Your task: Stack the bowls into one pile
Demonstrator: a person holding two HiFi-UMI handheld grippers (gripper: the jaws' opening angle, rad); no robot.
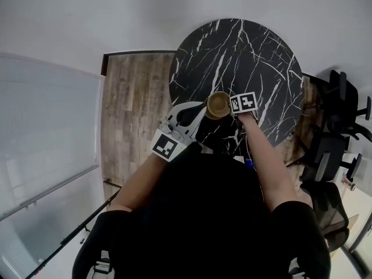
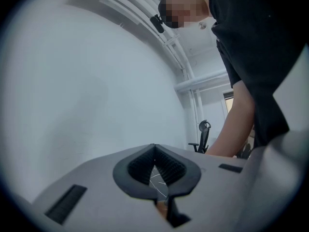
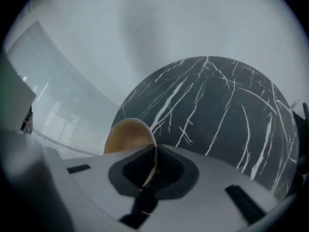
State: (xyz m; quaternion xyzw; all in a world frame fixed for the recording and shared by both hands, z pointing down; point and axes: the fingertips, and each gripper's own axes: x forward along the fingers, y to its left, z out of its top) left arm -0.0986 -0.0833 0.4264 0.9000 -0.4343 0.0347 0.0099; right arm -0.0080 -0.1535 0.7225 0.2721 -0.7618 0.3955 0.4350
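One tan bowl (image 3: 125,134), its rim clamped edge-on in the right tool (image 3: 154,149); left tool (image 2: 154,149) closed, empty.

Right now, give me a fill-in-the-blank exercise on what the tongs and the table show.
The right tongs grip the tan bowl by its ___. The black marble table is ___ in shape. The floor beside it is laid in ___ planks.
Missing words: rim; round; wooden.
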